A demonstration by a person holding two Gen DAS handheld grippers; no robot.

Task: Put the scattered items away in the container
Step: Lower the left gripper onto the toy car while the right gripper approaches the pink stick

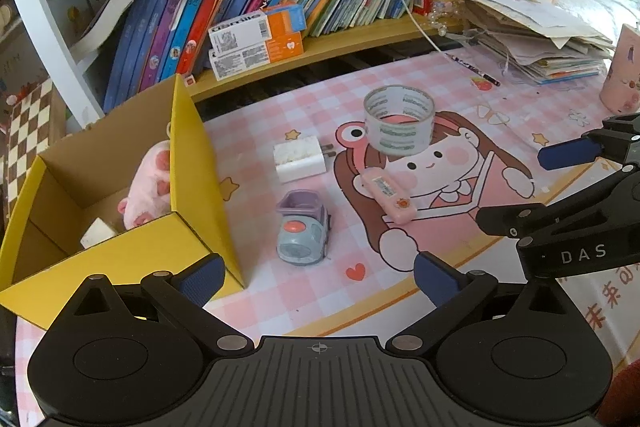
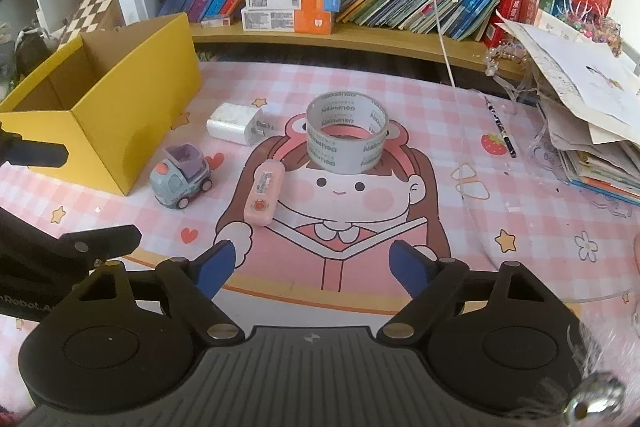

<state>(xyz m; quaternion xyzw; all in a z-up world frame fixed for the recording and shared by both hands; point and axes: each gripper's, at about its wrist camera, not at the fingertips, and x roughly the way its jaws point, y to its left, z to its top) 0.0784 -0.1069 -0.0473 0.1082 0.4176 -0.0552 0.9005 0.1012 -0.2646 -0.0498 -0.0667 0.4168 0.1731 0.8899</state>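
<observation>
An open yellow cardboard box (image 1: 192, 163) (image 2: 120, 107) stands at the left of the pink desk mat; inside it lie a pink plush toy (image 1: 150, 183) and a small white block (image 1: 98, 231). On the mat lie a white charger plug (image 1: 298, 159) (image 2: 236, 123), a grey-blue toy car (image 1: 302, 233) (image 2: 182, 179), a pink correction-tape case (image 1: 388, 193) (image 2: 265, 195) and a clear tape roll (image 1: 398, 123) (image 2: 347, 131). My left gripper (image 1: 316, 281) hovers open in front of the car. My right gripper (image 2: 312, 267) is open, nothing between its fingers, short of the pink case.
A low shelf of leaning books with two orange-and-white cartons (image 1: 258, 39) (image 2: 292, 7) runs behind the mat. A messy paper stack (image 1: 540, 31) (image 2: 592, 115) fills the right side. A pencil (image 2: 500, 127) and a pink cup (image 1: 622, 71) sit near it. A white cord (image 2: 442, 7) hangs down.
</observation>
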